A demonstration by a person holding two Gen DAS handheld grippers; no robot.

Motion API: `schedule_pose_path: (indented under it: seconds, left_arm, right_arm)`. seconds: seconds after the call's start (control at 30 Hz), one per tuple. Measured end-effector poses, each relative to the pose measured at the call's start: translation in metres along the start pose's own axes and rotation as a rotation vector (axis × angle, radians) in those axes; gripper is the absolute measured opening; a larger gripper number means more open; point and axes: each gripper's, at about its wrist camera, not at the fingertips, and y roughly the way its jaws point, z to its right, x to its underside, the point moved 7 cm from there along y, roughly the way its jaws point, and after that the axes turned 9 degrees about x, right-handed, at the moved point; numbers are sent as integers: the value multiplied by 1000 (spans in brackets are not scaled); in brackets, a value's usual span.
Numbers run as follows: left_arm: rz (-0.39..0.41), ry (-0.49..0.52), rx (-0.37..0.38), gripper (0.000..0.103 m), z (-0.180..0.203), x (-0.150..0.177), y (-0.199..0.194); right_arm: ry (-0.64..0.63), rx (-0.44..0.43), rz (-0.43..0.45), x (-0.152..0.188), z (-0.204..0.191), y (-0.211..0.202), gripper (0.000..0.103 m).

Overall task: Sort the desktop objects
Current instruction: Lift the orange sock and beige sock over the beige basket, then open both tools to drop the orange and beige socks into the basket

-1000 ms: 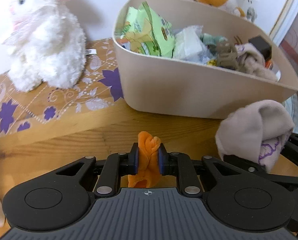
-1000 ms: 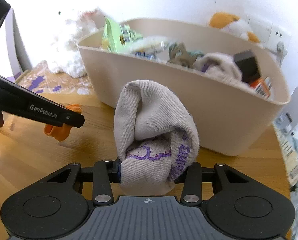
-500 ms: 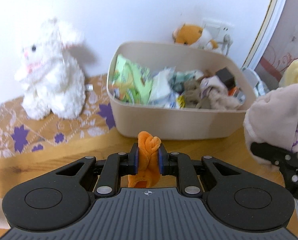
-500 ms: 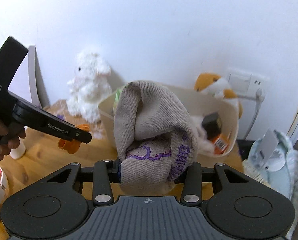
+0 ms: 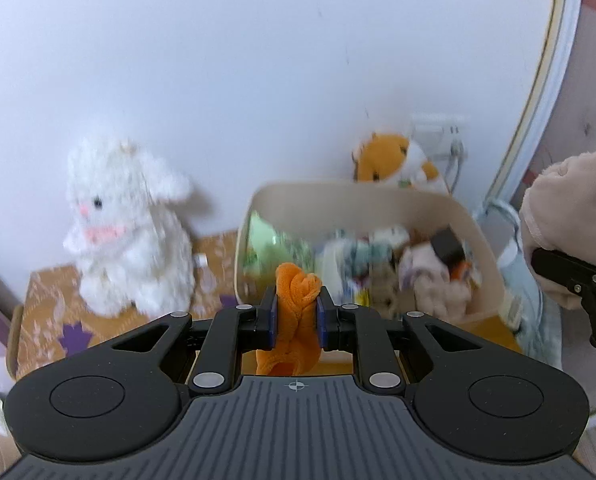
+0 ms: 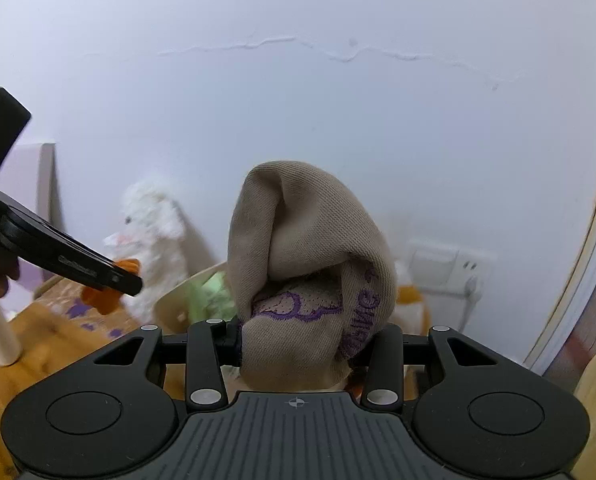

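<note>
**Both grippers loaded, held up above the table in front of the bin**

Left wrist view: left gripper (image 5: 297, 320) is clamped narrow on a small orange cloth (image 5: 297, 304), which is squeezed between the two pads, twisted top poking up above them, tail hanging below. It is in the air, not on the table. Beyond it, a beige bin (image 5: 464, 216) sits on the wooden table (image 5: 494, 330), full of mixed stuff: green packets (image 5: 272, 246), a dark box (image 5: 448, 242), pale fabric and more, too blurred to name. White plush rabbit (image 5: 126, 224) stands upright left of the bin on a patterned orange mat (image 5: 46, 300), close beside the bin. Orange-and-white plush (image 5: 392, 162) sits behind the bin's far rim, against the white wall (image 5: 258, 60). At the right edge, the right gripper's black finger and a lump of beige sock (image 5: 574, 204) show, level with the bin and off to its right.

Right wrist view: right gripper (image 6: 306, 344) is closed on a balled beige sock (image 6: 306, 248) with purple stitching; it fills the gap between the fingers and bulges high above them. Held in the air. To the left, the left gripper (image 6: 128, 280) comes in at a slant with the orange cloth (image 6: 100, 296) at its tip, in front of the rabbit (image 6: 154, 236). Bin rim (image 6: 178, 292) and green packets (image 6: 210, 296) peek from behind the sock. Wall socket (image 6: 438, 264) lower right on the wall.
</note>
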Motion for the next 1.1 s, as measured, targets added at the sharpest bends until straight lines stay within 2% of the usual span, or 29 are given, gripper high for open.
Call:
schedule_pose_path:
  seconds: [0.13, 0.33, 0.53, 0.9, 1.1]
  left_arm:
    - [39, -20, -7, 18, 0, -27, 3]
    - [84, 11, 1, 18, 18, -63, 15]
    - [75, 34, -13, 18, 37, -75, 51]
    - [-41, 4, -89, 18, 41, -61, 128]
    - [-113, -72, -130, 18, 27, -44, 160]
  right_arm:
    - [-14, 13, 43, -22, 11, 10, 39]
    - [-12, 21, 65, -44, 26, 33, 39]
    - [-34, 19, 41, -51, 32, 63, 39]
    - [-11, -10, -99, -17, 43, 125, 39]
    - [-137, -74, -164, 14, 24, 141, 39]
